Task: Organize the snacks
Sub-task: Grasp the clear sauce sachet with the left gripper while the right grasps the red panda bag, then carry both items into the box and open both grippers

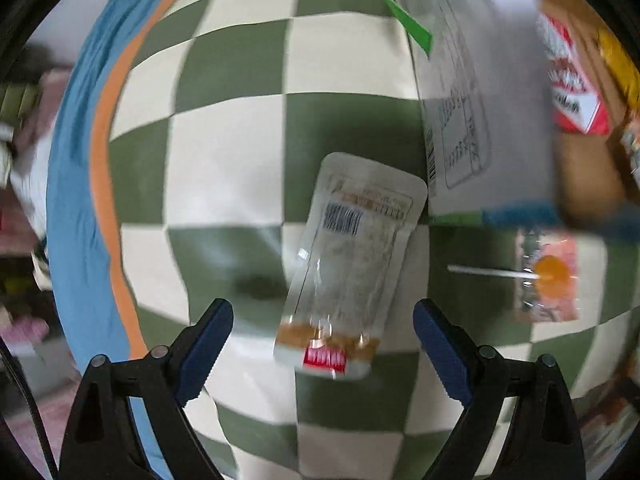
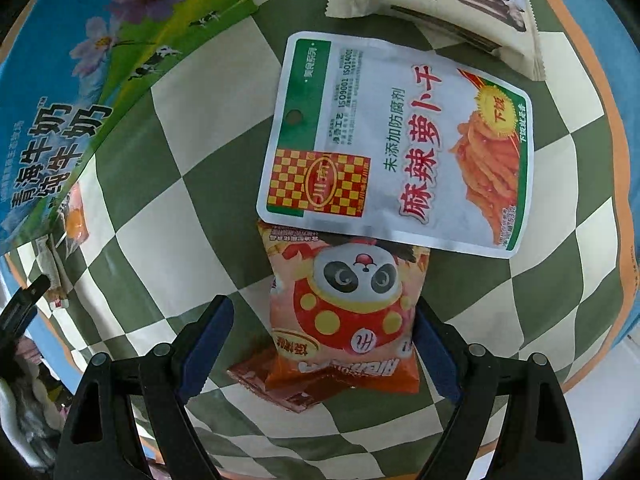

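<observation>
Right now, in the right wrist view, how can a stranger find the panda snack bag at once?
Start at the green and cream checkered cloth and find the large white pouch with red Chinese letters. Just below it, partly tucked under its edge, lies the panda snack bag, between the fingers of the open right gripper. Only this one is orange-red with a cartoon panda face.

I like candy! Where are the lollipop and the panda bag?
Orange round lollipop in clear wrapper (image 1: pixel 552 276), left wrist view, on the candy head.
Red-orange panda snack bag (image 2: pixel 356 280), right wrist view, on the panda's face.
</observation>
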Motion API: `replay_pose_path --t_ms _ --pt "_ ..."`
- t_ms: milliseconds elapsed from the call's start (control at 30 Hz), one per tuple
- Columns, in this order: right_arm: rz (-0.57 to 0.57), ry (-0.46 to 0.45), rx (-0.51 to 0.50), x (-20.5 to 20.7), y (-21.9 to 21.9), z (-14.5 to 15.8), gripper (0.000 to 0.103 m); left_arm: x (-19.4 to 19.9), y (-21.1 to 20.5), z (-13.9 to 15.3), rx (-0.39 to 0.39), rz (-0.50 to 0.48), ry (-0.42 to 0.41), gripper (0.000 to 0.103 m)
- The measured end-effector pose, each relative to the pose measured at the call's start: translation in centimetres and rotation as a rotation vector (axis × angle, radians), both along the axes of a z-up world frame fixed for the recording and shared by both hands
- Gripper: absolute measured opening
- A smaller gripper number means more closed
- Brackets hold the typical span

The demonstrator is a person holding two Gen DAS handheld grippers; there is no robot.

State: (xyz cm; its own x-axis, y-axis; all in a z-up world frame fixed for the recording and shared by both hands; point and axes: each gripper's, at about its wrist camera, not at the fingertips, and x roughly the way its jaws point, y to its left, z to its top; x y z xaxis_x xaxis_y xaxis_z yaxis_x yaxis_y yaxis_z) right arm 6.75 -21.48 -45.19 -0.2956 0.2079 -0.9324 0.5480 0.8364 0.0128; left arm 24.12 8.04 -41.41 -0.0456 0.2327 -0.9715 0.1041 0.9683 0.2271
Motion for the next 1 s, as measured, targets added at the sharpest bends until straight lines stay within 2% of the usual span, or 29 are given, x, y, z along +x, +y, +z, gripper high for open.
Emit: replay_pose_path --t_ms 67,133,167,200,433,567,633,700,833,1000 --pt "-0.002 -0.002 0.002 0.0 -0.1 0.3 0.090 0.5 -0.4 -0.7 0.006 -0.037 0.008 0.092" --pt "-0.010 -0.002 0.009 0.2 -0.3 0.5 0.090 0.9 -0.7 -0.7 -0.002 -0.067 -0.006 0.083" --pt "-0.012 -0.002 0.012 0.3 -0.5 0.6 0.090 1.1 -0.8 -0.8 -0.013 -0.071 0.000 0.063" --pt "-0.013 -0.003 0.012 0.4 -0.5 0.7 0.090 1.2 -0.9 -0.9 -0.033 -0.065 0.012 0.052" --pt "-0.018 0.025 0.006 0.0 -1.3 0.2 0.090 0.4 -1.1 -0.5 -0.070 -0.044 0.001 0.050" --pt "-0.007 0.082 0.015 -0.1 -1.4 -1.5 0.089 -1.5 -0.6 0.0 -0.094 -0.009 0.004 0.048" --pt "-0.012 0.104 0.020 -0.5 -1.5 -2.2 0.071 -2.6 -0.7 0.2 -0.099 0.002 0.006 0.048" --pt "-0.013 0.088 0.008 -0.7 -1.5 -2.1 0.068 -4.0 -0.7 0.3 -0.113 0.016 0.015 0.048" --pt "-0.018 0.039 -0.021 -1.0 -1.4 -0.9 0.053 -6.0 -0.9 0.6 -0.136 0.039 0.027 0.048" --pt "-0.025 0.002 -0.022 -1.7 -1.5 0.5 0.050 -8.0 -0.5 1.3 -0.166 0.061 0.032 0.048"
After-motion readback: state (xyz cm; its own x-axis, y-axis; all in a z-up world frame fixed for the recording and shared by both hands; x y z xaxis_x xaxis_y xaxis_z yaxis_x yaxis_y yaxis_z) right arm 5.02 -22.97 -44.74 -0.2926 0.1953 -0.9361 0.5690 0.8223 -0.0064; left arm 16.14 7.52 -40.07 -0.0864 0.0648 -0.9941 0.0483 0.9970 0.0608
